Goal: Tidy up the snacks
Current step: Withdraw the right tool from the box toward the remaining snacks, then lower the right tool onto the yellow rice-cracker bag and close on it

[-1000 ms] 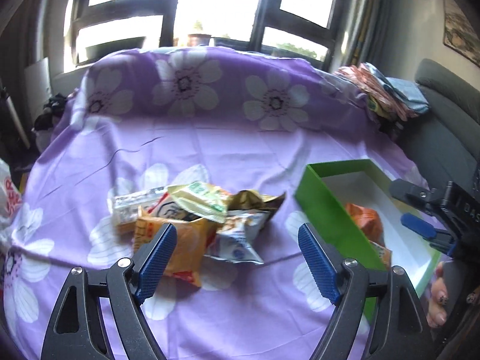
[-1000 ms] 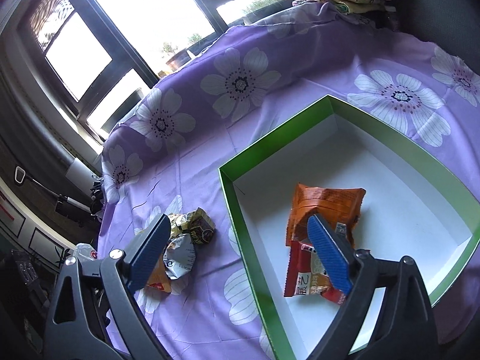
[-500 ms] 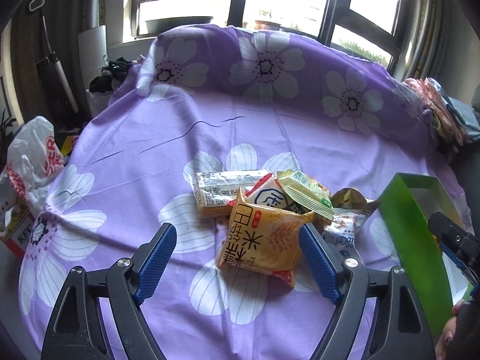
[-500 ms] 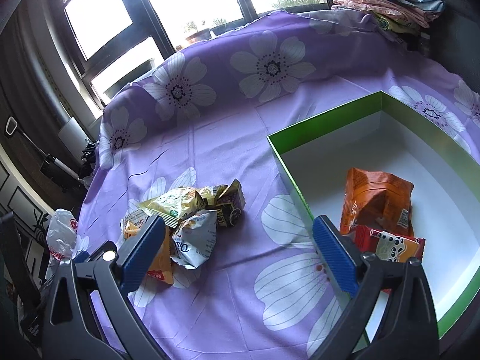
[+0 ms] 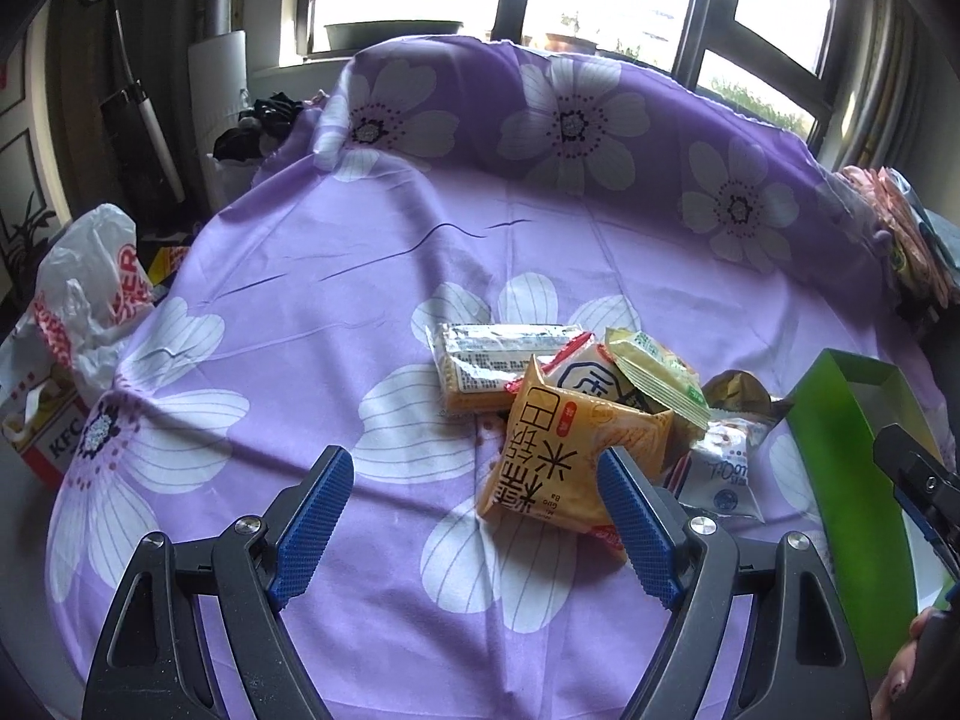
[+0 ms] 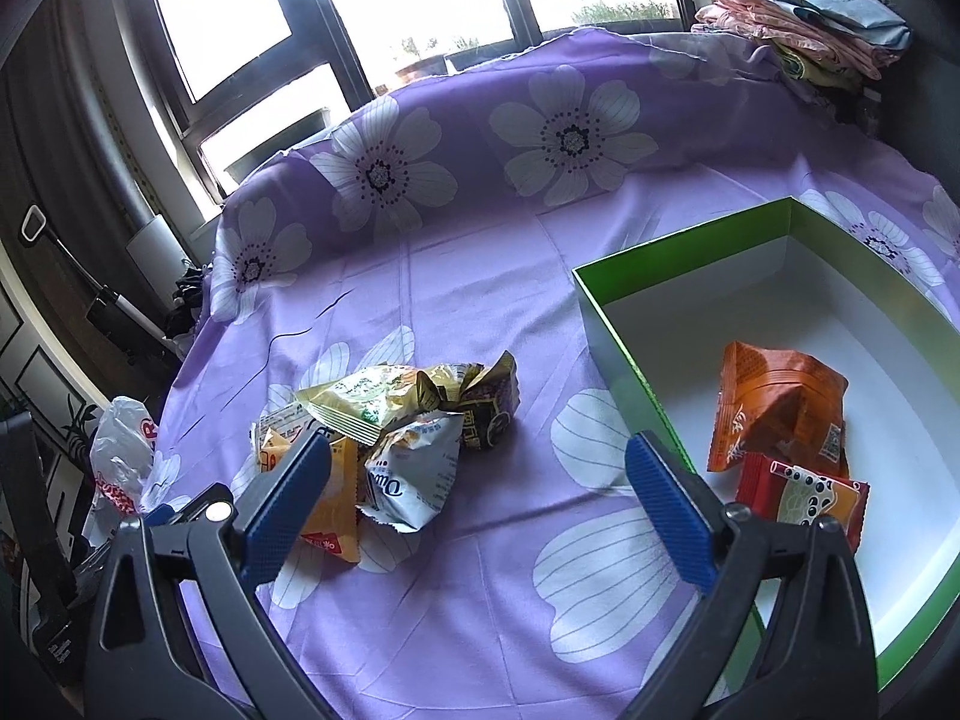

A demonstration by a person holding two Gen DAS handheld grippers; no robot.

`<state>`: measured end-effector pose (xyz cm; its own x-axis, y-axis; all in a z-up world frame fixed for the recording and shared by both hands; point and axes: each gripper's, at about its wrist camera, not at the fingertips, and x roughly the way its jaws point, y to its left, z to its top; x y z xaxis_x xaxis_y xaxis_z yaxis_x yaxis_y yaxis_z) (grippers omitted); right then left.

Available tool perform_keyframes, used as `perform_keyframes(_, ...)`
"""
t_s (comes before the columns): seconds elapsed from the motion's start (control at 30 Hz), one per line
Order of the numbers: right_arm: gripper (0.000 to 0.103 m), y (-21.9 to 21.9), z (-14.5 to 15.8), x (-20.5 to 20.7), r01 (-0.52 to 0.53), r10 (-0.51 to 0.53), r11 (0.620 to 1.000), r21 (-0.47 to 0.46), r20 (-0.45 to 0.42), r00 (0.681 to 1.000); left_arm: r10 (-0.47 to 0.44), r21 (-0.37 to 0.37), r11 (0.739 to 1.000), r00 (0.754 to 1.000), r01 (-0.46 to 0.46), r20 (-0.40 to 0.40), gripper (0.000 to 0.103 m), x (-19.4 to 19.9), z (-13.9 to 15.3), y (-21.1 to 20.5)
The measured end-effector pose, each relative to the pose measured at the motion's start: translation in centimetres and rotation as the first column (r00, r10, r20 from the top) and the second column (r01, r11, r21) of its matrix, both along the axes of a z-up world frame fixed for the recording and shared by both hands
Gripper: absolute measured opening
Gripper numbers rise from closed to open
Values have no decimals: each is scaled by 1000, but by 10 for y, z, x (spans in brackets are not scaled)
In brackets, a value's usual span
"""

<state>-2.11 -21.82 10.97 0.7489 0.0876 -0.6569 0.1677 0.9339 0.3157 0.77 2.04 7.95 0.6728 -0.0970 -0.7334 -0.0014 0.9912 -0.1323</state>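
While snacks [image 5: 576,414] crowd green box [image 6: 624,354] edge

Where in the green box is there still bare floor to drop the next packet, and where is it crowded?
In the green box, the white floor is bare along the far wall and far corner. The near part holds the orange packet and the red packet. On the cloth, the snack pile crowds the left.

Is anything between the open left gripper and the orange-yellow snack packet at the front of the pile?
Nothing visible. The left gripper is open, with only bare purple floral cloth before the orange-yellow snack packet, which lies atop the pile, nearest its right finger.
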Motion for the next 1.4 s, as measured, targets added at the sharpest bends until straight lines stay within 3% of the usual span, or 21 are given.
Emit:
perform_keyframes(0.23, 99, 1, -2, -1, 1, -1, 1000, 14, -5, 1000, -2, -24, 1000, 1000, 2, -20, 84, 2, -3, 1)
perform_keyframes(0.5, 99, 3, -3, -1, -9, 9, 1000, 19, -2, 1000, 9, 16, 1000, 1000, -9, -6, 84, 1, -3, -1)
perform_keyframes(0.9, 98, 6, -3, -2, -26, 26, 999, 39, -3, 1000, 10, -43, 999, 1000, -10, -11, 84, 2, -3, 6)
perform_keyframes(1.13, 98, 10, 20, 7, -39, 40, 999, 36, -42, 998, -9, -82, 997, 1000, 9, 2, 84, 6, 0, 9)
perform_keyframes(1.2, 97, 15, 32, 20, -85, 86, 996, 38, -38, 996, -15, -94, 995, 1000, 16, 2, 83, 8, -1, 9)
perform_keyframes(1.3, 94, 25, 39, 47, -224, 228, 968, 112, -22, 973, -42, -119, 992, 999, 39, -17, 83, 11, -6, 4)
perform_keyframes(1.4, 89, 31, 23, 67, -231, 244, 955, 186, -52, 968, -71, -113, 991, 997, 66, -35, 83, 13, -11, -2)
